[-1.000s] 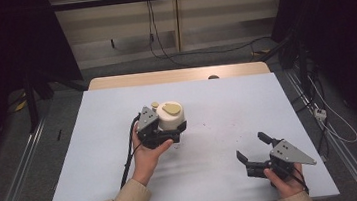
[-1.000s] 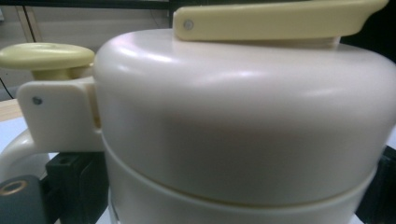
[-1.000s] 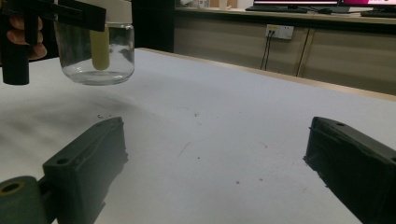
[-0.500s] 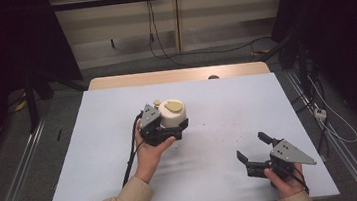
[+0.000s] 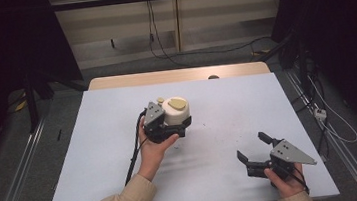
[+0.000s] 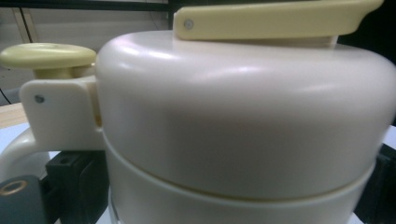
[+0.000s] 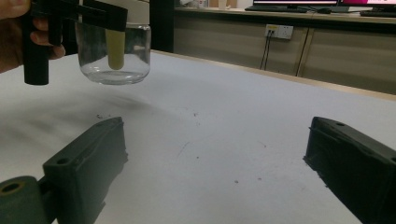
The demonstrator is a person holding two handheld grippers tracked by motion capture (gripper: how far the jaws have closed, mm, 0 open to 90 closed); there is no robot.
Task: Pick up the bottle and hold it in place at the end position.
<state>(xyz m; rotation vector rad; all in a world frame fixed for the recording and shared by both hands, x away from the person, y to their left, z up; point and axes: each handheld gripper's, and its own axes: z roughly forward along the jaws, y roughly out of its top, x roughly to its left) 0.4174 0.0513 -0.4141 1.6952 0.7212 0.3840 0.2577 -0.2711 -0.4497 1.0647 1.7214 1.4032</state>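
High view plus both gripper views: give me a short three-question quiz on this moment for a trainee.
1. True or false: the right hand-held gripper has its jaws open with nothing between them.
2. What grips the cream-lidded jug? A, the left hand-held gripper; B, the right one; C, both.
3. Fill in: the lever on top of the jug's lid is pale ____.
Key: 1 true; 2 A; 3 yellow.

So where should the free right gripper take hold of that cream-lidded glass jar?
On the clear glass body below the cream lid, coming in level from the jar's open right side. The left gripper already clamps the lid, whose top carries a lever and knob.
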